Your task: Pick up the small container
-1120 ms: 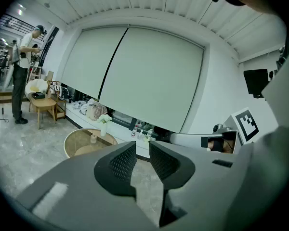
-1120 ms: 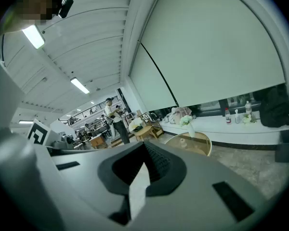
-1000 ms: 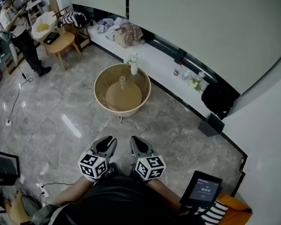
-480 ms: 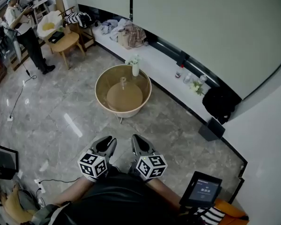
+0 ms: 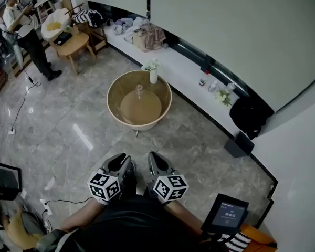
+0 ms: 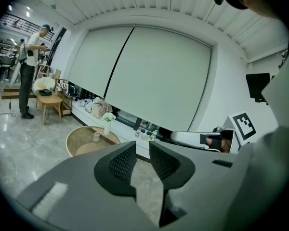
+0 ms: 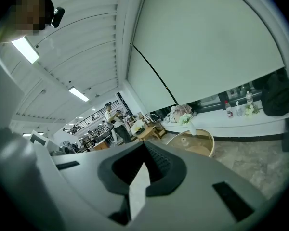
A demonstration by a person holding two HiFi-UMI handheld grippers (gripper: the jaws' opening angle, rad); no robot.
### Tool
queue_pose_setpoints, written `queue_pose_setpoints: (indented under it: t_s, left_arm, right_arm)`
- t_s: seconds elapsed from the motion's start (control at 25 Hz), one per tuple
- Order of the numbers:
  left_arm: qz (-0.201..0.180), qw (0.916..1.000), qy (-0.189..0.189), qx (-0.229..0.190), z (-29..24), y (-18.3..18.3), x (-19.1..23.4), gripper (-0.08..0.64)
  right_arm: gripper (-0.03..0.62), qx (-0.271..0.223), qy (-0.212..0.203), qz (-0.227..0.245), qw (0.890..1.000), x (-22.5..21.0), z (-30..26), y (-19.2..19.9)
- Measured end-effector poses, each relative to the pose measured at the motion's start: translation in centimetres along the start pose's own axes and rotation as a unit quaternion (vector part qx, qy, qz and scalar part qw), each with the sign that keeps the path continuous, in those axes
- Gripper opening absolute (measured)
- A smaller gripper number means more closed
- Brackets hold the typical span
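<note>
The small container (image 5: 139, 88), a pale knobbed jar, stands on the glass top of a round wooden-rimmed table (image 5: 111, 101) in the middle of the floor. It also shows far off in the left gripper view, as the container (image 6: 96, 136), and in the right gripper view, as the container (image 7: 185, 140). My left gripper (image 5: 121, 159) and right gripper (image 5: 155, 159) are held side by side close to the body, well short of the table. Both point toward it. The left gripper (image 6: 142, 146) is shut and empty. On the right gripper (image 7: 145, 146) the tips meet, with nothing held.
A white vase of flowers (image 5: 153, 76) stands at the table's far rim. Behind it a white ledge (image 5: 178, 67) carries bottles and a heap of clothes (image 5: 147, 35). A person (image 5: 21, 28) stands by a small wooden table (image 5: 71, 43). A black bag (image 5: 247, 114) and a screen (image 5: 227, 213) are at the right.
The head view has drifted a little, so the round table sits slightly lower in frame. Both grippers keep nearly the same place and stay shut.
</note>
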State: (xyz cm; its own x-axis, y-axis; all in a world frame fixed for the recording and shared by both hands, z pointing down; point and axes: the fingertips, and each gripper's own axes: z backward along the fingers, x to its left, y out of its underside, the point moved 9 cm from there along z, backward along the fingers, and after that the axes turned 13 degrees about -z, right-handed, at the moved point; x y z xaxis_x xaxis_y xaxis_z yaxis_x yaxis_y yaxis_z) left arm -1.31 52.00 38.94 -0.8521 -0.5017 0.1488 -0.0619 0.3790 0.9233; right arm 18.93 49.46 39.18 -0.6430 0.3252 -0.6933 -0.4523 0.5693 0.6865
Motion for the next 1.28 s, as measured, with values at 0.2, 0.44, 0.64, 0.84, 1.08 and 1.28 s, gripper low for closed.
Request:
queue_pose_setpoints:
  t_s: [0.2, 0.44, 0.64, 0.84, 1.08, 1.28]
  left_arm:
    - [0.006, 1.0000, 0.007, 0.002, -2.0, -0.5, 3.1, 0.086]
    - [0.011, 0.9997, 0.023, 0.007, -5.0, -2.0, 9.3, 0.086]
    - [0.010, 0.9993, 0.036, 0.004, -7.8, -4.1, 14.5, 0.086]
    - [0.015, 0.9987, 0.048, 0.003, -9.5, -5.1, 18.6, 0.086]
    - [0.022, 0.9978, 0.062, 0.001, -11.0, -5.7, 22.0, 0.086]
    - [0.025, 0.9972, 0.071, -0.002, -11.6, -6.1, 23.9, 0.086]
  right_arm:
    - [0.006, -0.001, 0.016, 0.001, 1.000, -0.4, -3.1, -0.8]
    - [0.006, 0.002, 0.033, -0.001, 0.999, 0.0, -9.4, -1.8]
    - [0.006, -0.003, 0.049, -0.005, 0.999, 0.2, -14.5, -3.0]
    - [0.006, -0.002, 0.060, -0.006, 0.998, 0.7, -18.6, -3.5]
    - [0.006, -0.008, 0.080, -0.006, 0.997, 1.1, -21.7, -4.2]
    - [0.006, -0.008, 0.087, -0.006, 0.996, 1.6, -23.2, -4.2]
